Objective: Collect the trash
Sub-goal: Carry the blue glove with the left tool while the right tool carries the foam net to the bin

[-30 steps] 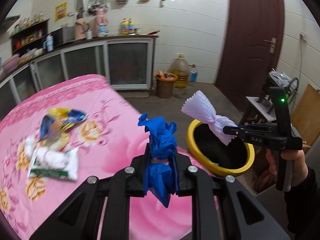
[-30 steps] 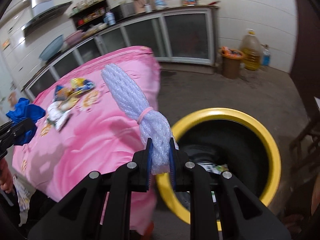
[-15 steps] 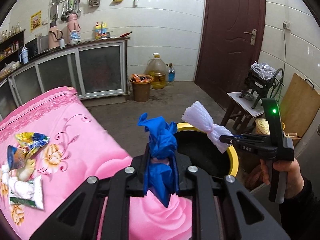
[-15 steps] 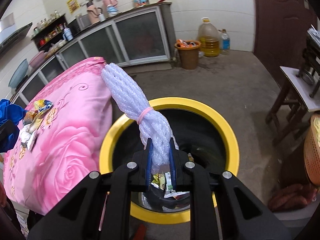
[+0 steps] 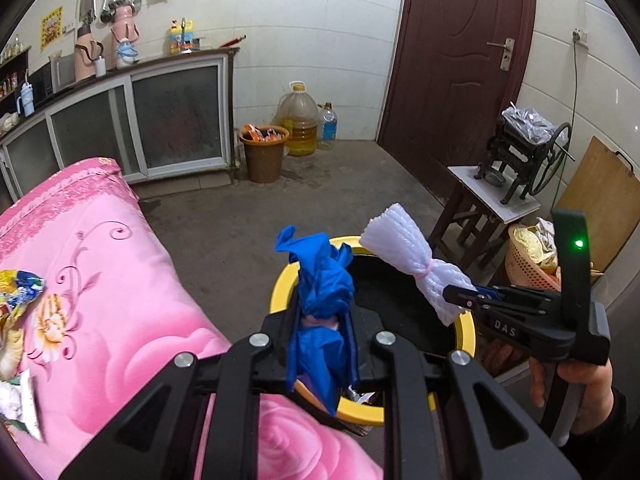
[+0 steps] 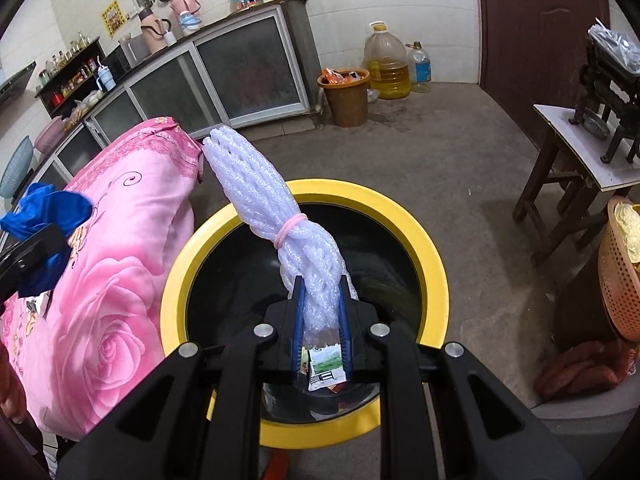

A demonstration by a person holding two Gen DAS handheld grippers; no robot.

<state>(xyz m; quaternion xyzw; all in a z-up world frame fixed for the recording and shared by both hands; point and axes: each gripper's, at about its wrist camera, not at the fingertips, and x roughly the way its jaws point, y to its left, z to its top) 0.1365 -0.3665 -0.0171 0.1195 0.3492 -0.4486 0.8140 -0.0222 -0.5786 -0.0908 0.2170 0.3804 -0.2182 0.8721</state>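
Low in the frame, the right tongs clamp the white foam net over the yellow bin; the left tongs pinch a blue bag at the rim, where it could fall outside. Wrappers wait on the pink table.

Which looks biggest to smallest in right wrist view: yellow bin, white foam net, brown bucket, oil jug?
1. Yellow-rimmed bin
2. White foam net, inflated by nearness to camera
3-4. Brown bucket and oil jug: similar, both far; not ranking.
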